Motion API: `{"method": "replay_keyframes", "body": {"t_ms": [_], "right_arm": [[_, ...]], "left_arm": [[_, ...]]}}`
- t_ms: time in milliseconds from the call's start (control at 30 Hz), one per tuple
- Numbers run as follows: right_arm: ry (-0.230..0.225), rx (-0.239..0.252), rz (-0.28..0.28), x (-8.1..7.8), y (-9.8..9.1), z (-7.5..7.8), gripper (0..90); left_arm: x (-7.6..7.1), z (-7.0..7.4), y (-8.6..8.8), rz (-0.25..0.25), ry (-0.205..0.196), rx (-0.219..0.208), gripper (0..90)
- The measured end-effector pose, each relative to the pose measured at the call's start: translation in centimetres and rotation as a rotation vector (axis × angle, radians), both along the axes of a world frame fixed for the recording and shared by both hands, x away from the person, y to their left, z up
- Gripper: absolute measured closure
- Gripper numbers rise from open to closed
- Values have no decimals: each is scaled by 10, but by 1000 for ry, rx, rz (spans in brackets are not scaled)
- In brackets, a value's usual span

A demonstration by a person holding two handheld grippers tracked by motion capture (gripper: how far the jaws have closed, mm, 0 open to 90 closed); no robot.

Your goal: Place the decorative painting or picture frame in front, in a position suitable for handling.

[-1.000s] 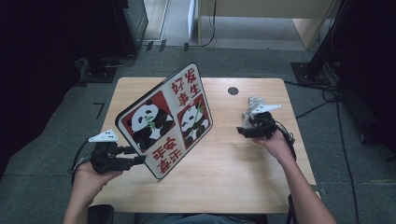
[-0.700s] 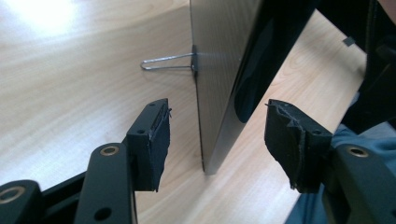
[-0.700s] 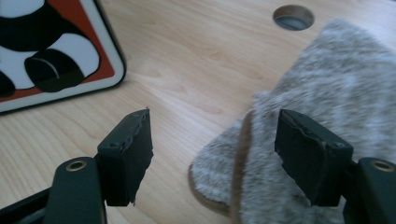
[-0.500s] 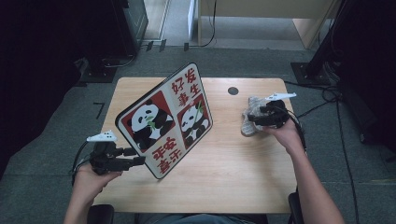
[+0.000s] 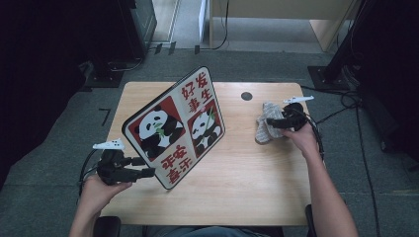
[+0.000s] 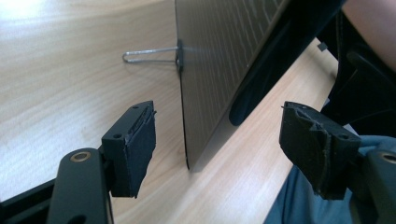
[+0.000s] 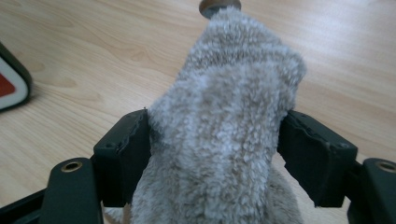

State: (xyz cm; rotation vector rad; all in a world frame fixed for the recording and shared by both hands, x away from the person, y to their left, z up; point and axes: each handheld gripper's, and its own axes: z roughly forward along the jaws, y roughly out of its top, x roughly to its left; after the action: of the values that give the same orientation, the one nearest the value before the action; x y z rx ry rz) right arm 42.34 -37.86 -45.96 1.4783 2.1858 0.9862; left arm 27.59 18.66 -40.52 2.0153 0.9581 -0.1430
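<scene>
A square board (image 5: pixel 175 128) with panda pictures and red Chinese characters stands tilted on the wooden table (image 5: pixel 237 187). My left gripper (image 5: pixel 146 167) is at its lower left corner. In the left gripper view the jaws have just been opening and are open (image 6: pixel 218 112), with the board's dark back edge (image 6: pixel 219 56) between the pads, untouched. A wire stand (image 6: pixel 149 55) props the board from behind. My right gripper (image 5: pixel 271 123) at the table's right is shut on a fluffy grey-beige cloth (image 5: pixel 266 132). Both pads press into the cloth's (image 7: pixel 224 116) sides, jaws (image 7: pixel 215 126) about halfway in.
A dark round hole (image 5: pixel 246 96) sits in the tabletop near the far edge, just beyond the cloth, and its rim (image 7: pixel 219 5) peeks over the cloth in the right gripper view. The board's corner (image 7: pixel 11 81) shows at that view's left. Cables and dark equipment surround the table.
My right hand has carried the cloth to the right and a little farther away. The left jaws have spread apart off the board, which stays standing.
</scene>
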Motion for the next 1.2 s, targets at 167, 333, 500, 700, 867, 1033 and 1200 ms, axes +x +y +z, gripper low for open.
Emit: {"method": "replay_keyframes", "body": {"t_ms": [167,333,500,700,867,1033,1200], "right_arm": [[64,29,-10,9,2,-22,282],[61,42,-20,11,2,-30,311],[26,32,-10,9,-1,-33,374],[39,29,-15,11,-1,-37,417],[45,35,-28,12,0,-39,423],[41,54,-29,11,-2,-41,464],[49,41,-27,10,-1,-39,571]], "left_arm": [[0,-2,-2,20,-7,30,262],[-4,-4,-3,83,-67,88,329],[-4,-6,-1,58,-40,52,401],[-3,-7,-4,3,-31,4,433],[-2,-9,-7,-8,-39,-4,438],[0,-9,-6,14,-30,-6,383],[0,-8,-7,13,-60,-18,399]]}}
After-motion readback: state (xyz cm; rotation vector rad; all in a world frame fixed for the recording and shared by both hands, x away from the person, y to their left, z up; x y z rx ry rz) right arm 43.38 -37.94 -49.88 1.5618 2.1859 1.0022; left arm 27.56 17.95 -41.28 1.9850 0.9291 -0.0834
